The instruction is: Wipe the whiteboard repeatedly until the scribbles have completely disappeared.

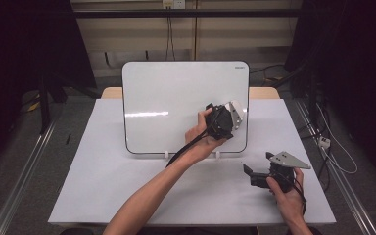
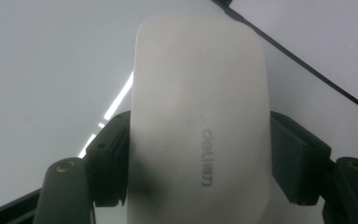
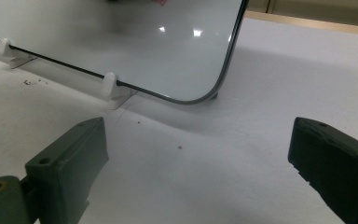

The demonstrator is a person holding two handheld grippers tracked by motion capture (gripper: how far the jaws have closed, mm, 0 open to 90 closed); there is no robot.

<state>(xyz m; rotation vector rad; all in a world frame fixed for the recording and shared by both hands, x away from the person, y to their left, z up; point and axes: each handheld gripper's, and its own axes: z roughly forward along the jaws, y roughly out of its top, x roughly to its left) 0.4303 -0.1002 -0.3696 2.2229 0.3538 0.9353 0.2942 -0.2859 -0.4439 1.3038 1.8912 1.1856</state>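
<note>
Two grippers are at work, and the left one (image 1: 223,119) does the wiping. Its jaws pinch a white eraser (image 2: 198,121) by the long sides, pads pressed on both edges, and hold it against the lower right part of the whiteboard (image 1: 166,93), which stands tilted back on small white feet at the far side of the table (image 1: 103,186). The board looks clean around the eraser; whether any marks remain under it cannot be told.

To do this step well, the person likely needs to keep the eraser's face flat on the board, not riding on one edge, and press lightly, since the board only leans on its feet (image 3: 108,84) and a hard push could tip or slide it. Strokes should run along the surface and stop short of the black rim (image 2: 307,60) close by, so the eraser does not catch or slip off. The grip should stay firm enough that the eraser does not twist.

The right gripper (image 3: 196,172) rests low on the table near the board's right corner, jaws spread wide with nothing between them, well placed to steady the board if needed.
</note>
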